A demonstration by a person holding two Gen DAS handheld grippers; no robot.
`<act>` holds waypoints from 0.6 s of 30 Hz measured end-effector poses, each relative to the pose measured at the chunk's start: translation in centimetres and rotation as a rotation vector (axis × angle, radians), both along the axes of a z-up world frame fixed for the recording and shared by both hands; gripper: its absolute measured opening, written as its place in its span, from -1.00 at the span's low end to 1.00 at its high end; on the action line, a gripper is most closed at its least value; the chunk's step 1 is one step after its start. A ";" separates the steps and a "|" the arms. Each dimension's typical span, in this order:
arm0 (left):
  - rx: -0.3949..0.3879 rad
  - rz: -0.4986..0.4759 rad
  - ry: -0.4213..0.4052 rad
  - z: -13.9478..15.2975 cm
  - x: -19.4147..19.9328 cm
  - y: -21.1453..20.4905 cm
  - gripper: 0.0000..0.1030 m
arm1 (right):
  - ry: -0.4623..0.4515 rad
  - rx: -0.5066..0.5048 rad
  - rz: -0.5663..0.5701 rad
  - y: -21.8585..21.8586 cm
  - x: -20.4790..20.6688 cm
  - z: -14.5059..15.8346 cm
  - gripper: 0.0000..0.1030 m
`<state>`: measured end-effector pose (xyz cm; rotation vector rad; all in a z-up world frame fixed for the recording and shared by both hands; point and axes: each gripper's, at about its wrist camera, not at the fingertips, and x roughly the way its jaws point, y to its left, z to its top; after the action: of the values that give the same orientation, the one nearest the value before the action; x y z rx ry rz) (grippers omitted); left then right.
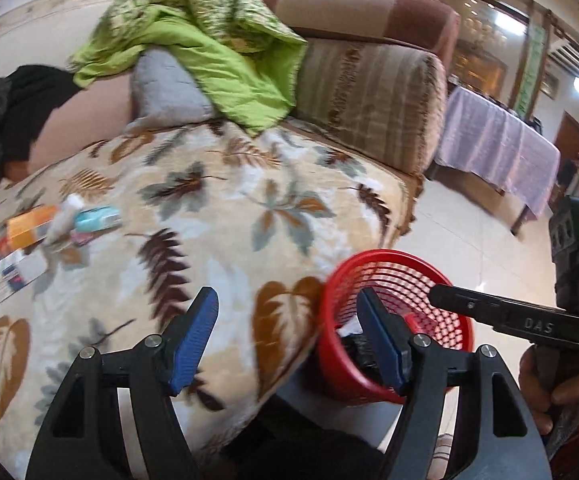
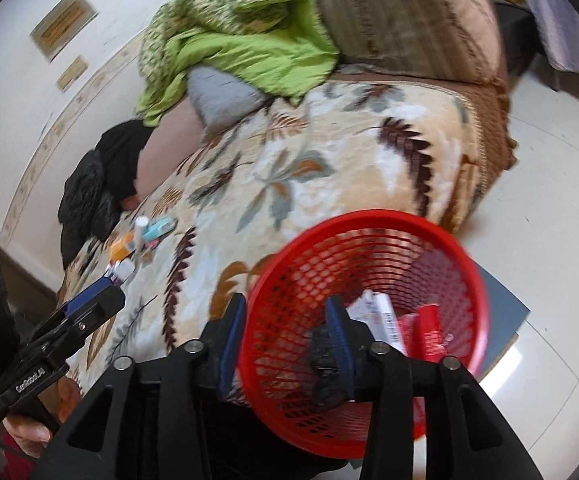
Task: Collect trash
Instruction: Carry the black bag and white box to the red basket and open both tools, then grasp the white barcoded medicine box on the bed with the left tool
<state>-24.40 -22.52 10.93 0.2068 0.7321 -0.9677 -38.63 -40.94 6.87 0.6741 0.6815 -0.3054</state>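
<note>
A red mesh basket (image 2: 363,320) stands on the pale floor tight against the near right corner of a sofa seat draped in a leaf-print blanket (image 1: 217,216), likely so that litter can go straight from the cushion into it. Inside lie a crumpled black scrap (image 2: 325,364), a white printed carton (image 2: 381,316) and a red wrapper (image 2: 425,332). More trash (image 1: 37,240) waits far left on the blanket: an orange box, a white box, a teal packet and a small white tube, clustered together, well apart from the basket. The right gripper (image 2: 285,340) hangs over the basket's near rim, one blue pad outside the mesh wall and one inside above the black scrap; its jaws stand partly apart with nothing pinched between them, which reads as a drop just made. The left gripper (image 1: 289,340) points down and forward over the blanket's near edge, jaws wide and empty, one pad overlapping the basket's rim in its own view; whether it touches I cannot tell. A hand (image 1: 545,384) grips the right tool's handle at lower right. A green quilt (image 1: 213,44), grey pillow (image 1: 169,88) and black garment (image 1: 13,120) sit far back on the sofa, not part of the job. Next step, by my reckoning: swing left toward the remaining cluster.
</note>
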 end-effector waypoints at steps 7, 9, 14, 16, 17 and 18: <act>-0.005 0.123 -0.022 -0.2 3.5 4.6 0.37 | 0.011 -0.034 0.128 4.0 4.9 0.8 0.05; -0.015 0.164 -0.025 -0.1 4.9 6.2 0.37 | 0.010 -0.036 0.163 5.1 6.6 1.0 0.05; -0.055 0.286 -0.005 0.2 9.0 10.5 0.37 | 0.004 -0.002 0.234 8.0 11.6 1.1 0.06; -0.064 0.348 0.002 0.1 11.1 12.7 0.37 | 0.000 0.020 0.253 8.9 13.6 0.9 0.06; -0.067 0.379 0.006 0.1 12.2 13.8 0.37 | 0.003 0.036 0.258 9.6 15.1 0.7 0.06; -0.067 0.395 0.009 0.1 12.9 14.4 0.37 | 0.005 0.050 0.258 10.1 16.3 0.5 0.06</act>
<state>-11.53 -8.07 11.07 -0.0033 0.7138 -0.6156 -22.29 -30.87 7.39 0.6253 0.7743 -0.0523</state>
